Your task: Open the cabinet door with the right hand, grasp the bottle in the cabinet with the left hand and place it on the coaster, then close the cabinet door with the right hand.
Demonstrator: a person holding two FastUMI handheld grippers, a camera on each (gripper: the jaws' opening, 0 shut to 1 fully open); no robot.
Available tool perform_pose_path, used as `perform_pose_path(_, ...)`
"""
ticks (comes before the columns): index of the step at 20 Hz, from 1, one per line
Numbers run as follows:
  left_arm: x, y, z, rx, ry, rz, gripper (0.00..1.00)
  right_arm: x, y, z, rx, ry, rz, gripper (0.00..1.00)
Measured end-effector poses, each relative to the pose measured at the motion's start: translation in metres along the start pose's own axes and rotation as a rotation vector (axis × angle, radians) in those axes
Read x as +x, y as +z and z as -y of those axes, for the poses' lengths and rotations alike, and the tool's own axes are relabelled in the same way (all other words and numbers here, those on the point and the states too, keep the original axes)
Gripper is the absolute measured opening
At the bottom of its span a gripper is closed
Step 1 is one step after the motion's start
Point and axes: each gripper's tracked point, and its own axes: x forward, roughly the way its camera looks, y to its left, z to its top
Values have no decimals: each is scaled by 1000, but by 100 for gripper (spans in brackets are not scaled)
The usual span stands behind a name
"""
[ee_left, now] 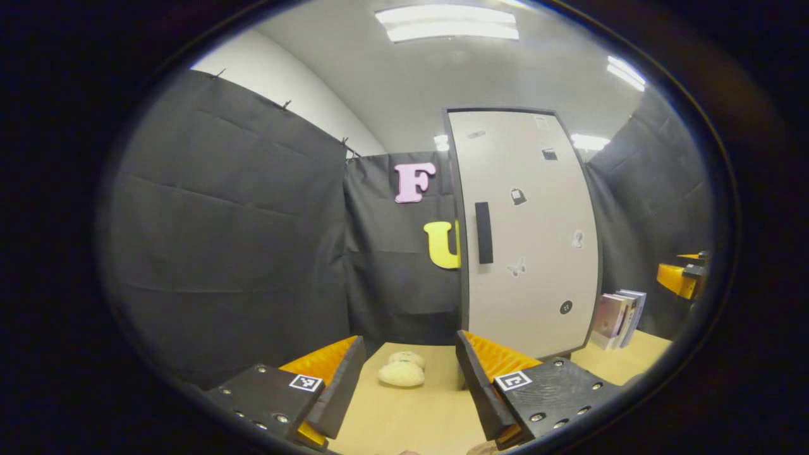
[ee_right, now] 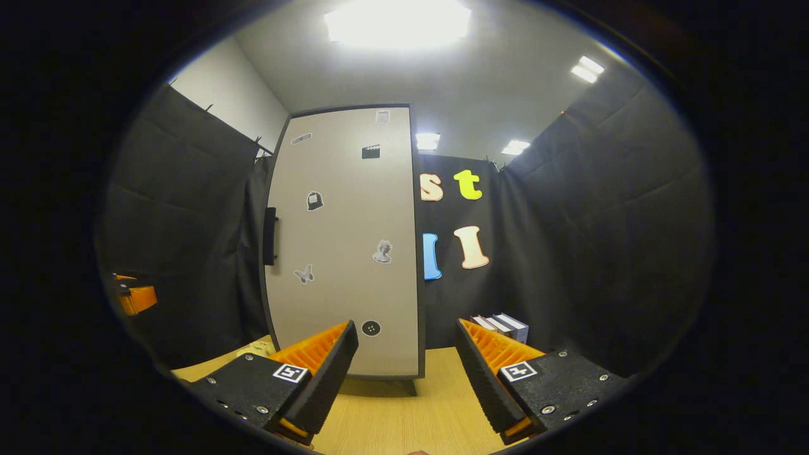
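Observation:
A tall pale cabinet [ee_left: 531, 234] stands on the wooden table with its door closed; a dark vertical handle [ee_left: 483, 232] sits near the door's left edge. In the right gripper view the same cabinet [ee_right: 344, 240] rises ahead and slightly left, its handle [ee_right: 270, 236] at the left edge. My left gripper [ee_left: 411, 385] is open with nothing between its fingers, well short of the cabinet. My right gripper [ee_right: 407, 373] is open too, some way before the door. The other gripper [ee_left: 682, 278] appears far right in the left gripper view. The bottle is hidden behind the door.
A pale fluffy object [ee_left: 402, 371] lies on the table [ee_left: 411, 423] ahead of the left gripper. Several books [ee_left: 618, 317] stand right of the cabinet, seen too as books [ee_right: 502, 325] in the right gripper view. Black cloth walls enclose the booth.

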Motion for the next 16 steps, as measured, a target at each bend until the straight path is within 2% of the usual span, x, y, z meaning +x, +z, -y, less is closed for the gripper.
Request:
perform_pose_path(1, -5, 0, -5, 6, 9, 2, 78, 5, 3, -7, 9, 13, 2, 95)
perform_pose_path(2, -10, 1, -10, 13, 19, 1, 88, 10, 6, -15, 19, 28, 3, 95)
perform_pose_path(3, -16, 0, -18, 18, 31, -2, 83, 15, 9, -25, 27, 47, 5, 95)
perform_pose_path(12, -61, -9, -75, 49, 152, -25, 83, 70, 55, -112, 81, 202, 64, 95)
perform_pose_path(13, -65, -11, -82, 53, 168, -29, 87, 75, 58, -121, 86, 213, 64, 95)
perform_pose_path(14, -68, -13, -87, 51, 182, -33, 83, 83, 61, -130, 88, 220, 65, 95)
perform_pose_path(16, -76, -16, -98, 39, 203, -41, 83, 98, 65, -147, 82, 236, 57, 95)
